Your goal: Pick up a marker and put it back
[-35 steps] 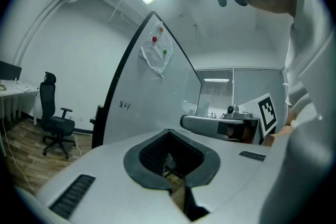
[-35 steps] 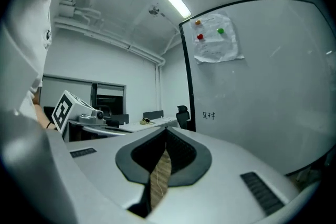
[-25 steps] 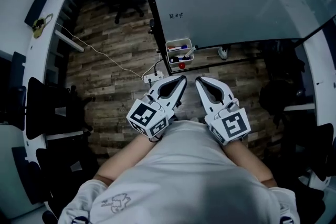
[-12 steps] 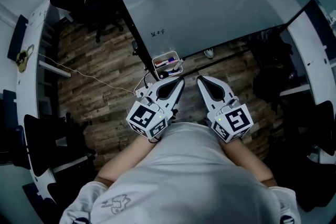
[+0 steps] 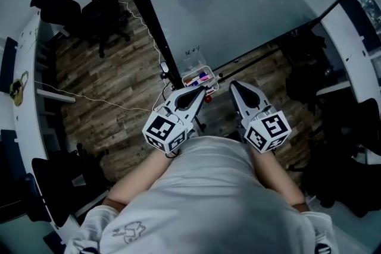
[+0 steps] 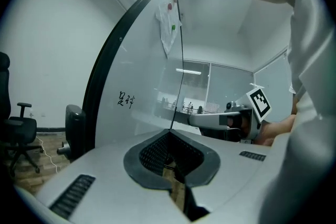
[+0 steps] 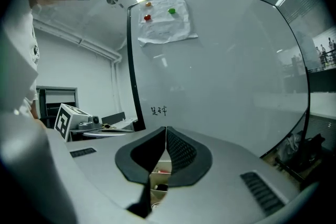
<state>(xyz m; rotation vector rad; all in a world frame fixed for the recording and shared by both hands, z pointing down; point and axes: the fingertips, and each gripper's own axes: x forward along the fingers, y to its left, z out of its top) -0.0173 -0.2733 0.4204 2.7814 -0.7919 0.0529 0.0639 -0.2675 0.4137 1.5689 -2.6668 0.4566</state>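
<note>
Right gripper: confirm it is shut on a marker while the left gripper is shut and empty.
Not right. The right gripper is shut on nothing: the right gripper view shows its jaws together, empty. The markers lie in the tray. The left gripper is shut and empty, as stated.

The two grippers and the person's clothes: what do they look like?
The left gripper and right gripper are pale grey pointed shells with black textured pads, each carrying a white cube of black square markers. The person wears a light short-sleeved T-shirt.
</note>
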